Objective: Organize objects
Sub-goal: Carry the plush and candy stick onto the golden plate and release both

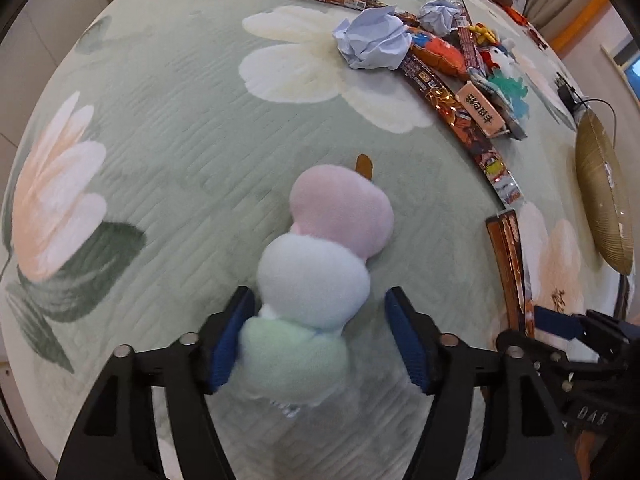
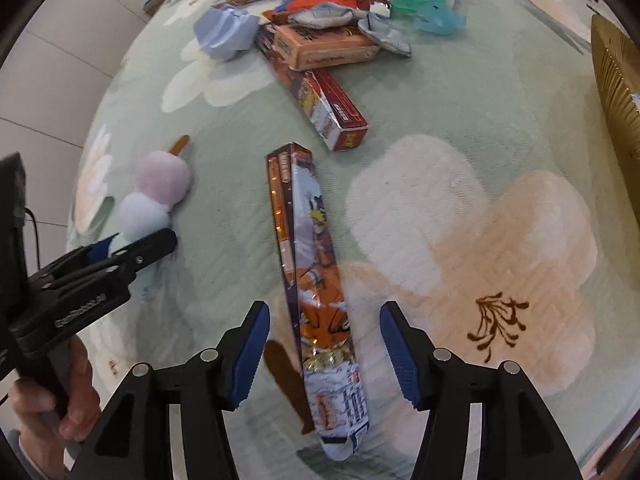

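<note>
A plush skewer of pink, pale blue and green balls (image 1: 320,256) lies on the green floral blanket (image 1: 160,128). My left gripper (image 1: 320,304) stands open around its lower end; the right pad is clear of it and the left pad sits close against the green ball. The right wrist view shows the same plush (image 2: 156,192) with the left gripper (image 2: 132,248) over it. A long, narrow printed snack box (image 2: 312,248) lies between the spread fingers of my right gripper (image 2: 325,312), with gaps on both sides. In the left wrist view that box (image 1: 508,264) and the right gripper (image 1: 560,324) sit at the right edge.
A pile at the far side holds crumpled pale blue paper (image 1: 372,36), more long snack boxes (image 2: 328,112), a pink box (image 2: 328,46) and small plush toys (image 1: 504,76). A gold ribbed object (image 1: 604,192) lies at the right. A person's hand (image 2: 60,400) grips the left gripper's handle.
</note>
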The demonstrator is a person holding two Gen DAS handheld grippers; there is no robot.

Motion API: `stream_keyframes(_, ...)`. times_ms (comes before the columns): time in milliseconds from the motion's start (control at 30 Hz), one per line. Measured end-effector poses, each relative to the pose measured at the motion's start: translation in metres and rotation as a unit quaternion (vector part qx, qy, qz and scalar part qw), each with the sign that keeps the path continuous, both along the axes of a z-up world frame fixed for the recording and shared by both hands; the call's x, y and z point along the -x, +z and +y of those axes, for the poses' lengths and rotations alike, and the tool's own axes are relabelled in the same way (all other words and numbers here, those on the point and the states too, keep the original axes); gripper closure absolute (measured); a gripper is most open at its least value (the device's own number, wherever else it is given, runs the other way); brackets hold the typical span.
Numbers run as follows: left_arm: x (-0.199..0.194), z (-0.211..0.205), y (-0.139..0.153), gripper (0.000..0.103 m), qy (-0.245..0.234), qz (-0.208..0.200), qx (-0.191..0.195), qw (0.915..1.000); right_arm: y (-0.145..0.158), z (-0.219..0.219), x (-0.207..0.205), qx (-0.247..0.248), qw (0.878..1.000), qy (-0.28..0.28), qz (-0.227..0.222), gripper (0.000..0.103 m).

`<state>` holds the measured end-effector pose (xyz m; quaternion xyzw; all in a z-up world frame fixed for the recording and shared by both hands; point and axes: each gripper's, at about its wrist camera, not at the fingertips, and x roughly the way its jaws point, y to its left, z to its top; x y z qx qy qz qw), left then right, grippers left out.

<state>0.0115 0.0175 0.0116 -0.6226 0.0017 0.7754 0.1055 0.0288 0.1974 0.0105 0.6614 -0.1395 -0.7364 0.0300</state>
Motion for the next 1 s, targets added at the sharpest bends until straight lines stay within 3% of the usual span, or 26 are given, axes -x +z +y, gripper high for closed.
stream_keyframes(67, -0.002, 0.007, 0.001, 0.047, -0.008, 0.01, 0.022, 0.9997, 0.002, -0.002, 0.0, -0.016, 1.0, 0.003, 0.006, 0.058)
stream_keyframes(100, -0.003, 0.008, 0.004, 0.061, -0.009, 0.013, 0.021, 0.9997, 0.005, 0.002, -0.007, -0.018, 1.0, 0.008, 0.012, 0.075)
stream_keyframes(133, -0.004, 0.008, 0.006, 0.061, -0.006, 0.012, 0.018, 0.9997, 0.006, 0.009, -0.013, -0.012, 1.0, 0.014, 0.016, 0.084)
stream_keyframes(167, -0.005, 0.007, 0.008, 0.062, -0.001, 0.013, 0.015, 0.9998, 0.008, 0.012, -0.015, 0.001, 1.0, 0.016, 0.019, 0.087)
stream_keyframes(367, -0.013, 0.016, 0.056, 0.062, 0.006, 0.023, -0.053, 0.9983, 0.03, 0.04, -0.034, 0.094, 0.995, -0.012, 0.027, 0.087)
stream_keyframes(500, -0.015, 0.054, 0.097, 0.062, -0.022, 0.053, -0.075, 0.9955, 0.064, 0.074, -0.048, 0.097, 0.993, -0.03, 0.053, 0.087)
stream_keyframes(600, -0.009, 0.094, 0.119, 0.062, -0.045, 0.063, -0.113, 0.9906, 0.086, 0.094, -0.049, 0.101, 0.99, -0.062, 0.073, 0.087)
stream_keyframes(667, -0.008, 0.119, 0.131, 0.062, -0.063, 0.073, -0.128, 0.9871, 0.098, 0.108, -0.048, 0.097, 0.987, -0.086, 0.09, 0.087)
stream_keyframes(833, 0.003, 0.206, 0.156, 0.062, -0.103, 0.092, -0.183, 0.9733, 0.141, 0.191, -0.062, 0.049, 0.979, -0.141, 0.137, 0.087)
stream_keyframes(1000, 0.012, 0.282, 0.169, 0.062, -0.144, 0.1, -0.215, 0.9607, 0.167, 0.277, -0.07, -0.004, 0.961, -0.223, 0.166, 0.087)
